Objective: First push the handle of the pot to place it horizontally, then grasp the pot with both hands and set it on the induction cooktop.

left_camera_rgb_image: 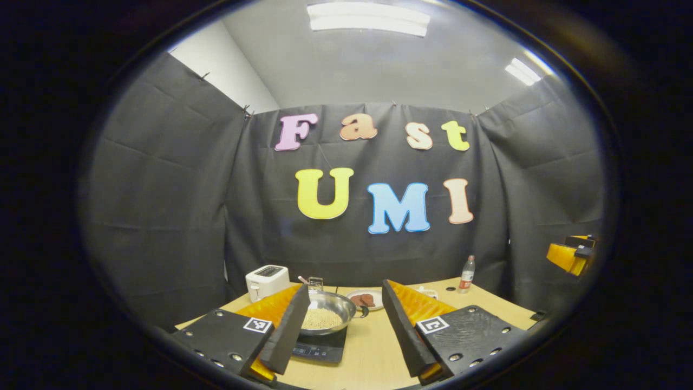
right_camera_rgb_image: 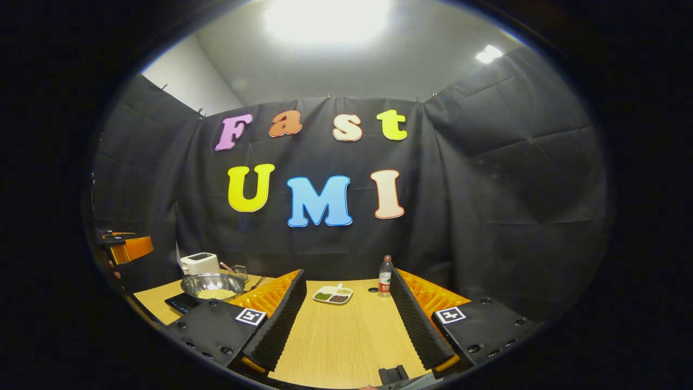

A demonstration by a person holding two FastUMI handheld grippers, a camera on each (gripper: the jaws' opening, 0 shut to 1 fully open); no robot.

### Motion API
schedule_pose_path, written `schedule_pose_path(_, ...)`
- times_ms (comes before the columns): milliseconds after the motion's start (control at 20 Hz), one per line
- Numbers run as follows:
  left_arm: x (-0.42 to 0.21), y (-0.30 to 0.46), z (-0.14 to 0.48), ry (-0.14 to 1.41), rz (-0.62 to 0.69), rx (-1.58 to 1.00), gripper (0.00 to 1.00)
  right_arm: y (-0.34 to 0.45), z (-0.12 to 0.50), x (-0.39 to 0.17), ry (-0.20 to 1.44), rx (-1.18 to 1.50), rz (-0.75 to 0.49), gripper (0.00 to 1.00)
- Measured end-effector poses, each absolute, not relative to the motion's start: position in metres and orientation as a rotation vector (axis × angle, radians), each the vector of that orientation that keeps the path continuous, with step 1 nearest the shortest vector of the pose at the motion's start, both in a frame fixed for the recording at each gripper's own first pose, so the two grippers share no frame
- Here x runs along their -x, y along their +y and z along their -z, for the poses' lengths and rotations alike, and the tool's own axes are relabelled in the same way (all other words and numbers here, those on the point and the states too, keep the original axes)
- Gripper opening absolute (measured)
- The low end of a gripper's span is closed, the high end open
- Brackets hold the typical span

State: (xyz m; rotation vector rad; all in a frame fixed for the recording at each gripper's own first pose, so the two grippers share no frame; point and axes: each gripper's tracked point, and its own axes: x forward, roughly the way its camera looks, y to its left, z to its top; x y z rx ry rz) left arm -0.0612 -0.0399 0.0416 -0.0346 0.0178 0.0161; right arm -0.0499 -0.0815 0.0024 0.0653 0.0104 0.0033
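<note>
The pot (left_camera_rgb_image: 329,311), filled with pale grains, sits on the cooktop (left_camera_rgb_image: 320,346) at the worktop's (left_camera_rgb_image: 373,357) left side, its handle (left_camera_rgb_image: 361,311) pointing right. A toaster (left_camera_rgb_image: 267,281) stands behind it, and a plate (left_camera_rgb_image: 365,299) lies just beside the handle. A bottle (left_camera_rgb_image: 467,274) stands farther right. The left hand-held gripper (left_camera_rgb_image: 346,330) hovers spread apart before the pot, touching nothing. The right hand-held gripper (right_camera_rgb_image: 346,319) is likewise apart over bare worktop, with a divided dish (right_camera_rgb_image: 332,294) beyond it.

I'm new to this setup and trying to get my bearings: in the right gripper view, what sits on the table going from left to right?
toaster → pot → divided plate → water bottle
</note>
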Motion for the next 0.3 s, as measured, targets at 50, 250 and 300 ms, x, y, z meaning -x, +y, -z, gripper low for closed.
schedule_pose_path(50, 0.0626, -0.0389, -0.0431, 0.014, -0.013, 0.031, 0.81, -0.0820, -0.0043, 0.0497, 0.007, -0.071, 0.000, 0.98)
schedule_pose_path(250, 0.0634, -0.0338, -0.0446, 0.007, -0.009, 0.014, 0.79, -0.0792, -0.0090, 0.0490, -0.001, -0.064, 0.003, 0.98)
schedule_pose_path(300, 0.0635, -0.0342, -0.0447, 0.008, -0.006, 0.015, 0.79, -0.0777, -0.0092, 0.0491, 0.002, -0.067, 0.001, 0.98)
